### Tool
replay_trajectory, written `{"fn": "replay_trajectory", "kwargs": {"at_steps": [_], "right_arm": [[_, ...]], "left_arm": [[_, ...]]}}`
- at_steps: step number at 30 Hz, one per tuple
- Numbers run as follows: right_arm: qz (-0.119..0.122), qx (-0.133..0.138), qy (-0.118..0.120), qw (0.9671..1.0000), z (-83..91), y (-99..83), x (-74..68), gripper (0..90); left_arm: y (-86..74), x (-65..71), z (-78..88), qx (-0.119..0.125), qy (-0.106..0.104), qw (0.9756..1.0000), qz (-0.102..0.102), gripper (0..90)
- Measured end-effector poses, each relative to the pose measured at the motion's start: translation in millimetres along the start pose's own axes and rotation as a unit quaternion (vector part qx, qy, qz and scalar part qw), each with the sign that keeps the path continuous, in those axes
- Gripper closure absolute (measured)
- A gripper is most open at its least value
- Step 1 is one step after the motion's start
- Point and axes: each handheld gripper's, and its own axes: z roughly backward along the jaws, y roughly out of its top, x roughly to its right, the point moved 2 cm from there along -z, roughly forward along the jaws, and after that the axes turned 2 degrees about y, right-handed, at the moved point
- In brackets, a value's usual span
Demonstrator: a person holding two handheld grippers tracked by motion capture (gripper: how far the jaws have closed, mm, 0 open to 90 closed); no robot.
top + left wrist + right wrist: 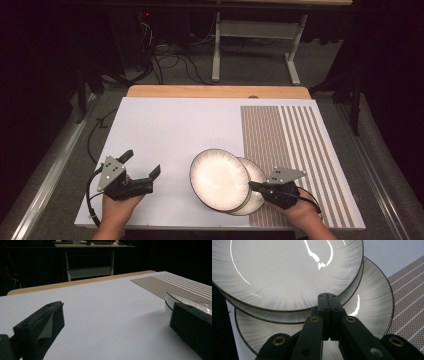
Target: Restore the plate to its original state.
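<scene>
A: Plates: count and position?

B: Two plates. The upper plate [219,179] overlaps the lower plate [254,192] at the table's [170,130] near edge, beside the striped mat [295,150].

A: Finger state?

B: Right gripper [256,187]: fingers clenched together, tips at the plates' rims; whether a rim is pinched cannot be told. Left gripper [142,162]: fingers released, spread wide, grasping nothing.

A: Surface, room?

B: One white table with a wooden far edge; dark room, grey floor, cables, one desk frame [255,45] behind.
</scene>
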Motion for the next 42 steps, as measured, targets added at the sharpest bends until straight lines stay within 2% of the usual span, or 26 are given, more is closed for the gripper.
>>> {"fn": "replay_trajectory", "kwargs": {"at_steps": [42], "right_arm": [[-0.004, -0.002, -0.002, 1.0000, 0.9, -0.4, 0.1, 90.0]], "left_arm": [[0.9, 1.0, 1.9, 0.004, -0.002, 1.0000, -0.005, 0.4]]}}
